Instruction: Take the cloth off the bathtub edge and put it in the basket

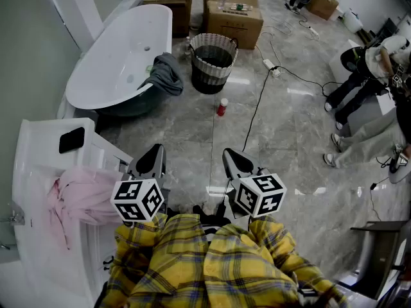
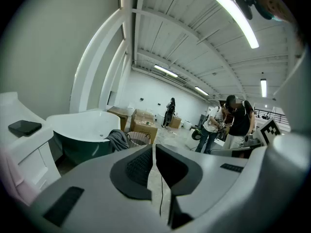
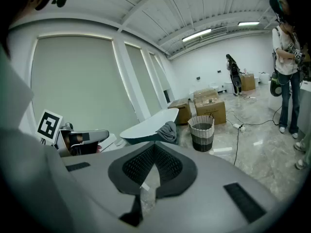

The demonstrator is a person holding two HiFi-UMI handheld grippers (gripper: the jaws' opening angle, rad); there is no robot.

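Observation:
A grey cloth (image 1: 164, 73) hangs over the near rim of the white bathtub (image 1: 115, 59), also seen as the cloth (image 3: 168, 131) and the cloth (image 2: 118, 140) in the two gripper views. A woven basket (image 1: 212, 62) stands on the floor just right of it; the basket (image 3: 201, 132) looks empty. My left gripper (image 1: 152, 161) and right gripper (image 1: 235, 162) are held close to my body, far from the cloth. Both are shut with nothing between the jaws.
A small red bottle (image 1: 222, 107) stands on the floor before the basket. A black cable (image 1: 260, 95) runs across the tiles. Cardboard boxes (image 1: 234, 11) sit behind the basket. A pink cloth (image 1: 77, 197) lies on a white unit at left. People (image 1: 369, 88) stand at right.

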